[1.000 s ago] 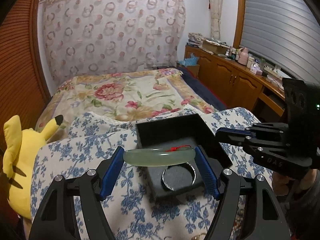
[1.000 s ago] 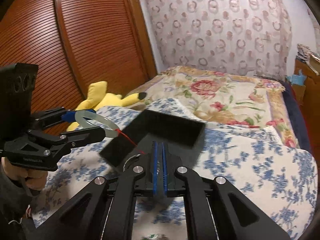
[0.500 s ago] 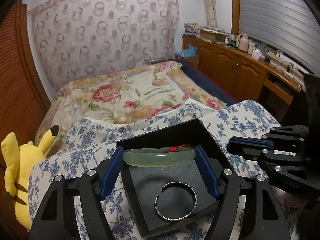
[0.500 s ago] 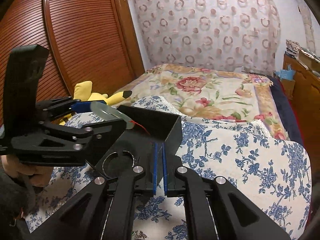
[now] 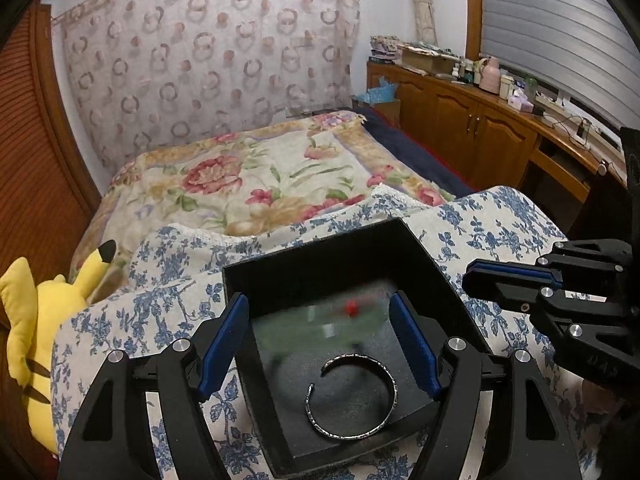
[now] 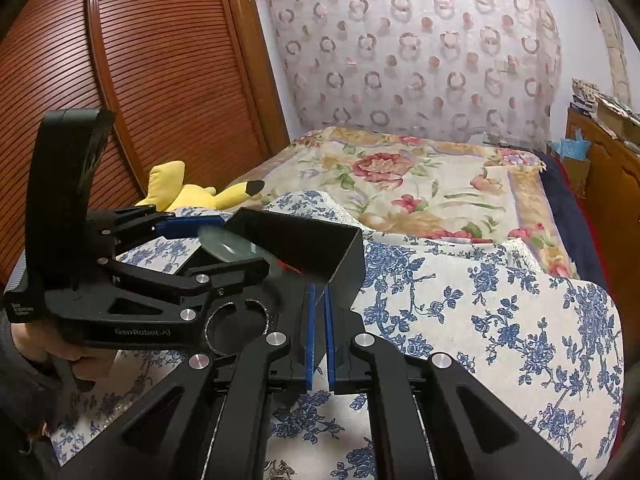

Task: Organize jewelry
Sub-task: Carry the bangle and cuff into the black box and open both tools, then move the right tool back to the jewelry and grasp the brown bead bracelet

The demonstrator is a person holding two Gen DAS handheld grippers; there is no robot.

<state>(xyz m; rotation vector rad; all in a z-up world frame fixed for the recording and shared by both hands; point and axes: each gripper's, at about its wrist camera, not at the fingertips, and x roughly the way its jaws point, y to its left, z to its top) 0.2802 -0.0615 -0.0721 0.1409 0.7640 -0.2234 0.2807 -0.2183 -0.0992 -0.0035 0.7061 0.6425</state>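
Left wrist: silver cuff (image 5: 352, 396) inside black box (image 5: 320, 252).

Left wrist view: looking down and forward, close above the open black box (image 5: 320, 264), bed (image 5: 260, 176) beyond. Right wrist view: close beside the box's (image 6: 316, 244) wall (lower, from the right), facing the left gripper (image 6: 224, 248). Shared: box, yellow plush (image 5: 40, 320) (image 6: 188, 192), patterned curtain (image 5: 208, 56) (image 6: 420, 56).
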